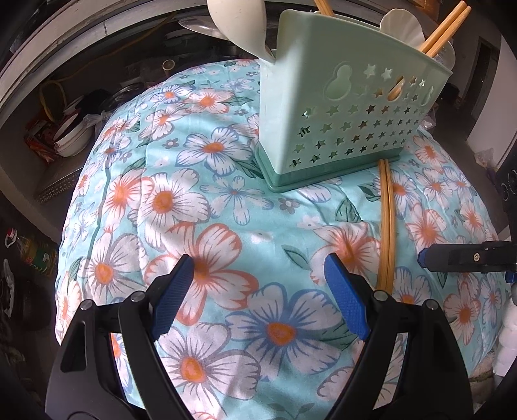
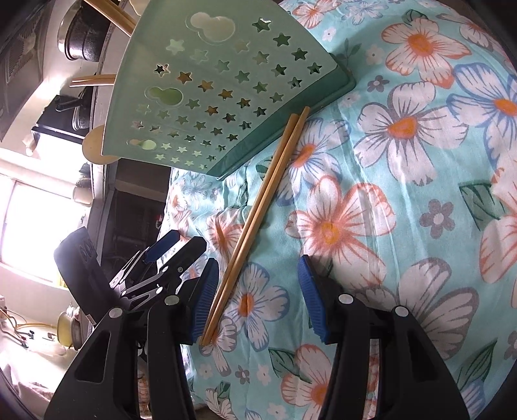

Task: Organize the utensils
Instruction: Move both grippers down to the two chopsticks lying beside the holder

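A pale green utensil holder [image 1: 349, 106] [image 2: 219, 90] with star cut-outs stands on the floral cloth [image 1: 226, 210] [image 2: 404, 210]. In it are a white spoon [image 1: 239, 22], a metal spoon [image 1: 200, 26] and chopsticks [image 1: 446, 32]. A loose pair of wooden chopsticks [image 1: 386, 226] [image 2: 258, 219] lies on the cloth, one end at the holder's base. My right gripper [image 2: 258, 268] is open, and the pair runs between its fingers close to the left pad [image 2: 206, 300]. My left gripper [image 1: 258, 268] is open over bare cloth, left of the pair. Each gripper shows in the other's view: right gripper [image 1: 465, 257], left gripper [image 2: 168, 258].
The cloth-covered surface drops off on the left, where stacked bowls [image 1: 71, 139] and an oil bottle [image 1: 35, 255] sit lower down. A black pot [image 2: 80, 35] stands on a counter behind the holder. A bright window [image 2: 32, 219] is at the far left.
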{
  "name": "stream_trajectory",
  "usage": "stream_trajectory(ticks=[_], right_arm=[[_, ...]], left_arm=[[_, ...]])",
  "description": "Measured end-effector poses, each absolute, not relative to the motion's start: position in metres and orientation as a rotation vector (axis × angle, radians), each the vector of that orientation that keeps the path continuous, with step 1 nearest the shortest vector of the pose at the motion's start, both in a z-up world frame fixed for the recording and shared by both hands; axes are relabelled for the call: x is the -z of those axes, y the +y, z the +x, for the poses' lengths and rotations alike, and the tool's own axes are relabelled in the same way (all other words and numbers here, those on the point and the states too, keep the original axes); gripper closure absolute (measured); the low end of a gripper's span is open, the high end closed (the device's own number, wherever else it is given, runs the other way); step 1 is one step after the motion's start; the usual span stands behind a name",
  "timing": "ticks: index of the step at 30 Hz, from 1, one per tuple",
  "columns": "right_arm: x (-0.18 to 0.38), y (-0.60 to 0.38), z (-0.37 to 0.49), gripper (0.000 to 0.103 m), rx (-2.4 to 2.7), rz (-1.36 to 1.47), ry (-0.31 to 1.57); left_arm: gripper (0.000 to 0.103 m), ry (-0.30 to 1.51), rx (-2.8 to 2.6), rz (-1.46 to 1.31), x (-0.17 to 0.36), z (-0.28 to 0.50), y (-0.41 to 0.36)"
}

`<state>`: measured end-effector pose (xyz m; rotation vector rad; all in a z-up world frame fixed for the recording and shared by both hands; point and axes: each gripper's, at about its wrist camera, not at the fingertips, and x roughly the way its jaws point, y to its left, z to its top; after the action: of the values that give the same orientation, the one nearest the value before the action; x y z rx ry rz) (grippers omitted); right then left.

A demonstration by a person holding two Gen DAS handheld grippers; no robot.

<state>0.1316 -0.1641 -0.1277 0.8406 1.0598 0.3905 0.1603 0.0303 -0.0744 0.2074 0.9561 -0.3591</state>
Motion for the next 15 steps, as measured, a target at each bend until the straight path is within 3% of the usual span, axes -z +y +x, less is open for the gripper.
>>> stream_trajectory(ticks=[10,15], right_arm=[[0.13,-0.166,0.134,0.053,-0.394,0.85,1.054],[0.132,-0.163,0.142,0.062,-0.394,0.861,1.053]], left_arm=[[0.024,0.953,0.361,0.207,0.074,0.159,0.029],[0.024,0.949,0.363,0.207,0.073,0.157,0.028]])
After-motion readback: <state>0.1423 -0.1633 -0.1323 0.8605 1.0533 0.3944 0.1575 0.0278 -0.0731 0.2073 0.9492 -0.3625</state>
